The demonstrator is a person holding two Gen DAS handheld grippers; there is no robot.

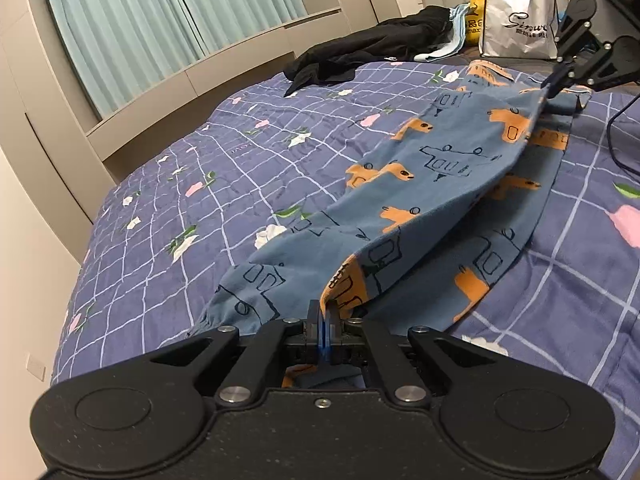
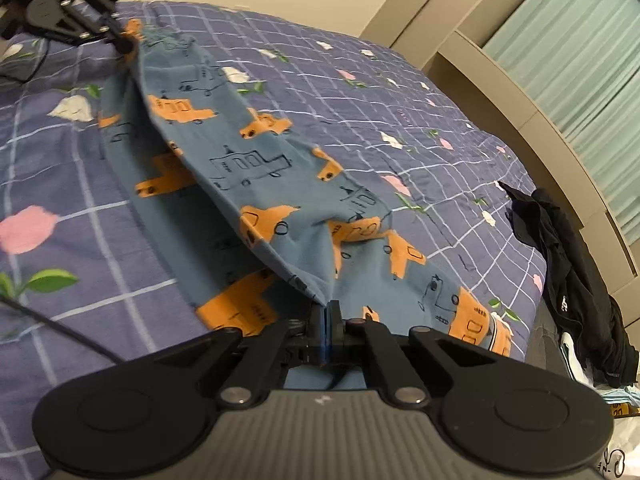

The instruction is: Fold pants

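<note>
Clamped fabric fills the foreground: the left gripper [image 1: 323, 312] is pinched tight on one end of the pants [image 1: 440, 184], and the right gripper [image 2: 329, 312] is pinched tight on the other end. One bed [image 1: 200, 168] with a checked, flowered cover carries everything. One pair of blue pants with orange trucks is lifted along its middle, its lower layer lying flat. One heap of black clothes [image 1: 360, 52] sits by the far edge, one white bag [image 1: 516, 16] beyond.
</note>
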